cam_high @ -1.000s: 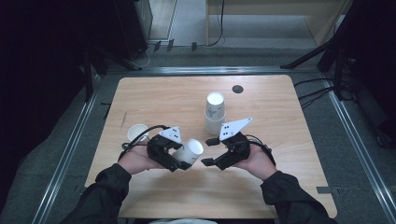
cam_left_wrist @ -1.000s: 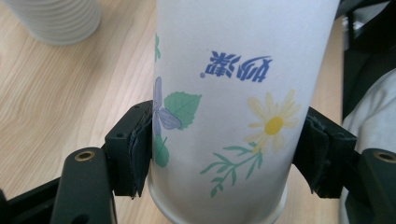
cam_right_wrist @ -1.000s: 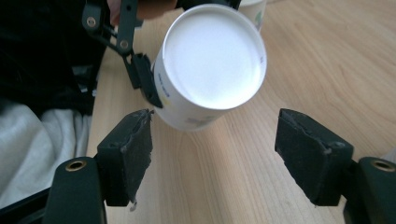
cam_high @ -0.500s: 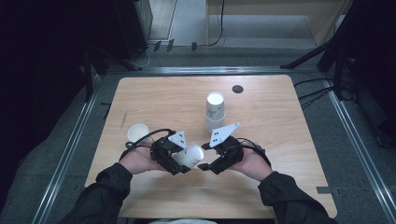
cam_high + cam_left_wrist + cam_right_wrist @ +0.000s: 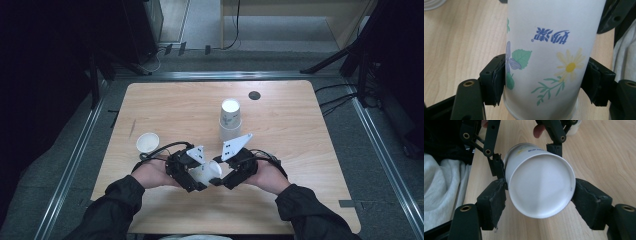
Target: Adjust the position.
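Observation:
A white paper cup (image 5: pixel 207 172) printed with flowers lies on its side just above the table, between the two hands. My left gripper (image 5: pixel 196 181) is shut on the cup's wall near the rim; in the left gripper view both pads (image 5: pixel 496 83) press the cup (image 5: pixel 549 50). My right gripper (image 5: pixel 218 180) comes from the right. Its jaws have just been closing, with the cup's closed base (image 5: pixel 540 187) between them. Both pads (image 5: pixel 495 200) of the right gripper (image 5: pixel 540 193) touch the base's edge. Beyond them the left gripper (image 5: pixel 525 157) holds the cup farther back.
An upside-down stack of paper cups (image 5: pixel 230 119) stands at the middle of the wooden table (image 5: pixel 310 145). A small white cup (image 5: pixel 147 142) sits at the left, near the left hand. A black disc (image 5: pixel 254 95) lies at the far edge. A grey cloth (image 5: pixel 441 190) lies near the front.
The right gripper has moved in from the right onto the cup's base, and the gap between the two grippers has gone. The left gripper has kept its hold on the cup.

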A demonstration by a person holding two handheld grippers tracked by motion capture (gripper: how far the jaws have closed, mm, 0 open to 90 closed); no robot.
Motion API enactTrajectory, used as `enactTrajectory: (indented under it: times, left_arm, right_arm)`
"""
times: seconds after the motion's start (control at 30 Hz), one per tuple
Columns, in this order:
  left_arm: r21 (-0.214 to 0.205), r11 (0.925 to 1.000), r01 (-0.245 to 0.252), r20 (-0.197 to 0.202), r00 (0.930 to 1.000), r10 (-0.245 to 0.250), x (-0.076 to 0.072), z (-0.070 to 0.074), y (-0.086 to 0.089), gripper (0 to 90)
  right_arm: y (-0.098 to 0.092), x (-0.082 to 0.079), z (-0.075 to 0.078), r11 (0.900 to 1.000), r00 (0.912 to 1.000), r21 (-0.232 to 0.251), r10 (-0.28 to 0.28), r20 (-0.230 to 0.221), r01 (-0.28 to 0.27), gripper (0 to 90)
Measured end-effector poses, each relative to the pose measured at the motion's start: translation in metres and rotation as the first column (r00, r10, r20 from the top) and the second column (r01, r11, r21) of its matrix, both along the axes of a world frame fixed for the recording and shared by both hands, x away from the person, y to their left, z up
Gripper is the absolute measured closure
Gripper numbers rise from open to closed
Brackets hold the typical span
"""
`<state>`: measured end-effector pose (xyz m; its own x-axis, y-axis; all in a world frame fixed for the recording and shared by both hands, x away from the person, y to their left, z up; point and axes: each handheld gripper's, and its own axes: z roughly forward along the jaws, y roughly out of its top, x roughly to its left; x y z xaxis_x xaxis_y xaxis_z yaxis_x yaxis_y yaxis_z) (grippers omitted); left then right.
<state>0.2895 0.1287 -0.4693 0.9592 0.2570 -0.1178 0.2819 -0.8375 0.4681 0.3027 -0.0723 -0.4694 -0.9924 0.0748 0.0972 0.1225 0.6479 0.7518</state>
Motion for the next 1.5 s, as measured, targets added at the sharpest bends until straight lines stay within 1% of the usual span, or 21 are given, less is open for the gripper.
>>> enactTrajectory:
  times: [0.07, 0.17, 0.3, 0.37, 0.5, 0.6, 0.67, 0.7, 0.73, 0.8, 0.87, 0.9, 0.97, 1.07, 1.1, 1.17, 1.23, 1.33, 1.4, 1.47, 1.5]
  left_arm:
    - [0.002, 1.0000, 0.006, -0.012, 0.9999, -0.006, -0.001, -0.001, -0.002, 28.3]
    - [0.008, 0.9998, 0.018, -0.016, 0.9997, -0.018, -0.002, -0.002, -0.004, 28.3]
    - [0.018, 0.9993, 0.033, -0.021, 0.9993, -0.032, -0.003, -0.004, -0.007, 28.2]
    - [0.025, 0.9989, 0.041, -0.017, 0.9990, -0.040, -0.004, -0.005, -0.008, 28.2]
    - [0.027, 0.9986, 0.046, -0.015, 0.9989, -0.045, -0.004, -0.006, -0.008, 28.1]
    - [0.027, 0.9982, 0.054, 0.007, 0.9985, -0.054, -0.005, -0.006, -0.008, 26.9]
    - [0.013, 0.9988, 0.046, 0.002, 0.9989, -0.046, -0.004, -0.006, -0.007, 25.8]
    - [0.011, 0.9990, 0.043, 0.003, 0.9991, -0.043, -0.004, -0.006, -0.007, 23.7]
    - [0.004, 0.9993, 0.036, 0.007, 0.9993, -0.036, -0.003, -0.005, -0.006, 20.5]
    - [-0.012, 0.9994, 0.033, 0.021, 0.9992, -0.033, -0.003, -0.002, -0.004, 16.5]
    - [-0.032, 0.9991, 0.028, 0.029, 0.9992, -0.027, -0.002, 0.001, -0.001, 13.5]
    - [-0.054, 0.9983, 0.021, 0.036, 0.9992, -0.019, -0.002, 0.003, 0.001, 12.8]
    - [-0.085, 0.9964, 0.009, 0.043, 0.9991, -0.005, -0.001, 0.007, 0.005, 12.6]
    - [-0.164, 0.9864, -0.013, 0.037, 0.9991, 0.019, 0.000, 0.014, 0.014, 12.6]
    - [-0.194, 0.9807, -0.024, 0.037, 0.9988, 0.032, 0.000, 0.017, 0.018, 12.6]
    - [-0.235, 0.9714, -0.033, 0.040, 0.9982, 0.043, -0.001, 0.020, 0.022, 12.6]
    - [-0.278, 0.9596, -0.045, 0.040, 0.9975, 0.058, -0.001, 0.022, 0.025, 12.7]
    - [-0.304, 0.9513, -0.052, 0.042, 0.9968, 0.068, -0.003, 0.023, 0.028, 12.7]
    - [-0.316, 0.9473, -0.051, 0.049, 0.9964, 0.070, -0.005, 0.023, 0.028, 12.7]
    - [-0.334, 0.9412, -0.052, 0.048, 0.9962, 0.072, -0.006, 0.024, 0.028, 12.7]
    - [-0.348, 0.9360, -0.054, 0.045, 0.9963, 0.074, -0.007, 0.024, 0.028, 12.7]
  right_arm:
    - [0.001, -0.001, -0.001, 0.9999, 0.9999, -0.007, 0.012, -0.002, -0.012, 29.0]
    - [0.004, -0.002, -0.003, 0.9995, 0.9995, -0.013, 0.028, -0.012, -0.028, 29.6]
    - [0.007, -0.003, -0.006, 0.9979, 0.9984, -0.032, 0.056, -0.005, -0.056, 31.1]
    - [0.008, -0.004, -0.006, 0.9973, 0.9981, -0.042, 0.061, -0.005, -0.061, 32.2]
    - [0.008, -0.005, -0.007, 0.9965, 0.9978, -0.050, 0.066, -0.007, -0.066, 33.2]
    - [0.008, -0.005, -0.005, 0.9954, 0.9971, -0.059, 0.075, -0.006, -0.076, 34.5]
    - [0.008, -0.005, -0.003, 0.9952, 0.9969, -0.060, 0.079, 0.006, -0.078, 34.7]
    - [0.008, -0.005, -0.002, 0.9954, 0.9970, -0.058, 0.076, 0.008, -0.076, 34.7]
    - [0.007, -0.005, -0.001, 0.9958, 0.9972, -0.055, 0.073, 0.014, -0.072, 34.8]
    - [0.004, -0.003, 0.001, 0.9972, 0.9983, -0.049, 0.058, 0.007, -0.057, 34.9]
    - [0.000, -0.001, 0.003, 0.9981, 0.9987, -0.038, 0.050, 0.009, -0.049, 34.9]
    - [-0.001, -0.001, 0.004, 0.9985, 0.9989, -0.033, 0.045, 0.010, -0.045, 34.9]
    - [-0.006, 0.001, 0.008, 0.9994, 0.9994, -0.005, 0.034, -0.003, -0.034, 34.9]
    - [-0.012, 0.004, 0.014, 0.9990, 0.9997, 0.039, 0.020, -0.015, -0.020, 34.9]
    - [-0.014, 0.005, 0.016, 0.9985, 0.9997, 0.053, 0.016, -0.019, -0.015, 34.9]
    - [-0.018, 0.007, 0.020, 0.9961, 0.9996, 0.088, 0.012, -0.025, -0.010, 34.9]
    - [-0.021, 0.008, 0.024, 0.9936, 0.9995, 0.113, 0.006, -0.031, -0.003, 34.9]
    - [-0.023, 0.009, 0.028, 0.9904, 0.9993, 0.138, 0.010, -0.035, -0.005, 34.9]
    - [-0.024, 0.009, 0.030, 0.9884, 0.9992, 0.152, 0.013, -0.039, -0.007, 34.9]
    - [-0.024, 0.010, 0.032, 0.9858, 0.9986, 0.168, 0.019, -0.050, -0.010, 34.9]
    - [-0.023, 0.010, 0.033, 0.9841, 0.9982, 0.177, 0.025, -0.054, -0.015, 34.9]
